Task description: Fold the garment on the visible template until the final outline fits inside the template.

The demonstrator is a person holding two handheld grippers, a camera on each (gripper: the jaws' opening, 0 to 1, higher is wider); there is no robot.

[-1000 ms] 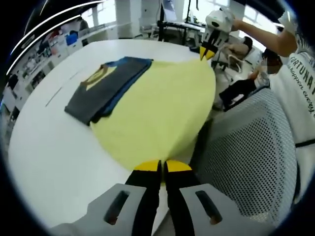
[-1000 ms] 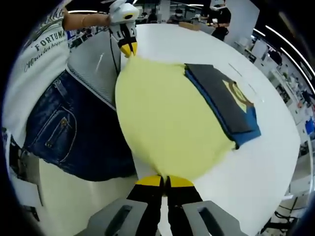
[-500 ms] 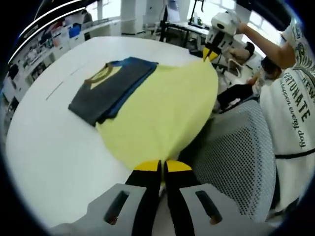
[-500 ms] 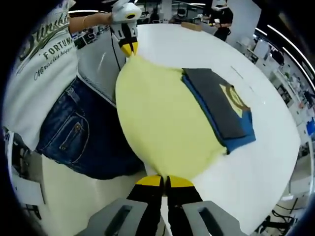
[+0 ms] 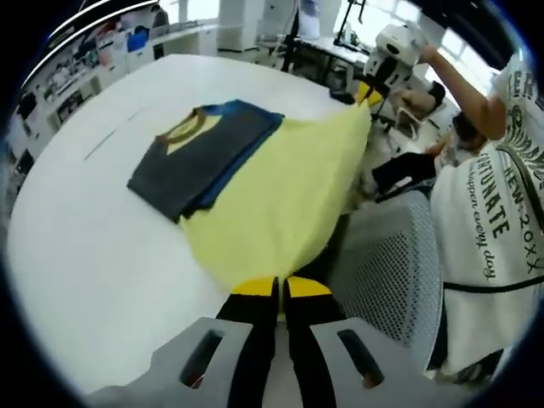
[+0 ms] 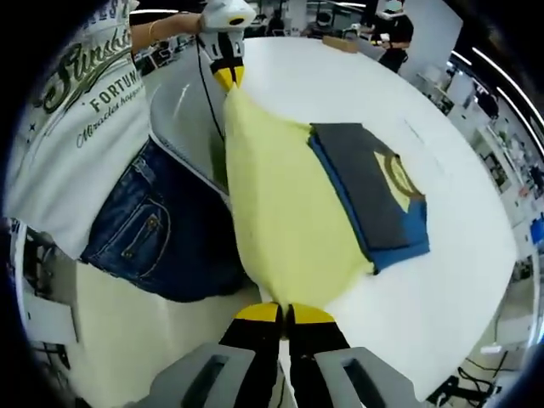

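The yellow garment stretches between the two claws, its folded dark part lying on the white bench beyond them. The left claw is clamped on one near corner. The right claw pinches the other.

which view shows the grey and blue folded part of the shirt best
The left gripper view: the grey and blue folded part lies nearer the middle of that picture, with its yellow collar and top face plain. The right gripper view shows the same part further off to the side, flat on the white table.
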